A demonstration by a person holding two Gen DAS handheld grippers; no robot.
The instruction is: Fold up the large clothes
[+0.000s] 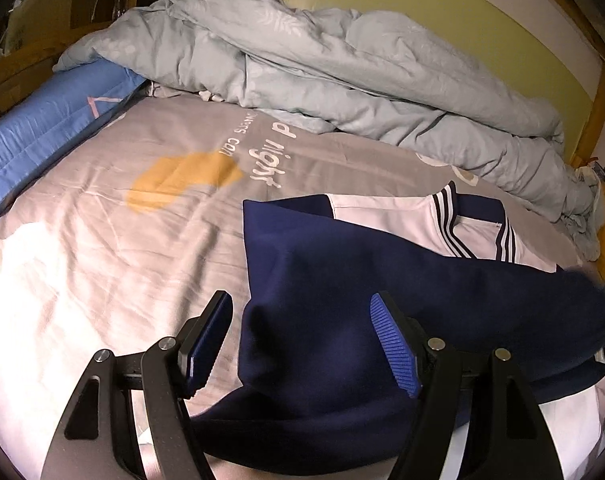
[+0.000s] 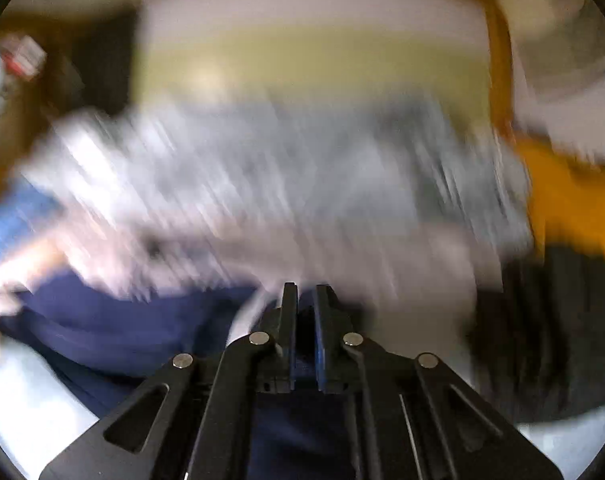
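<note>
A navy and white jacket (image 1: pixel 342 280) with striped trim lies on the bed, partly folded, navy part over the white part. My left gripper (image 1: pixel 302 332) is open just above the jacket's near left edge, with cloth lying between the fingers. In the right wrist view, which is heavily blurred by motion, my right gripper (image 2: pixel 304 300) has its jaws close together on navy cloth of the jacket (image 2: pixel 114 328).
The bed sheet (image 1: pixel 142 208) is grey with white lettering and a yellow patch. A rumpled grey-green duvet (image 1: pixel 322 72) is piled at the far side. A blue pillow (image 1: pixel 42 132) lies at the left. A wooden bed frame (image 1: pixel 598 96) runs along the right.
</note>
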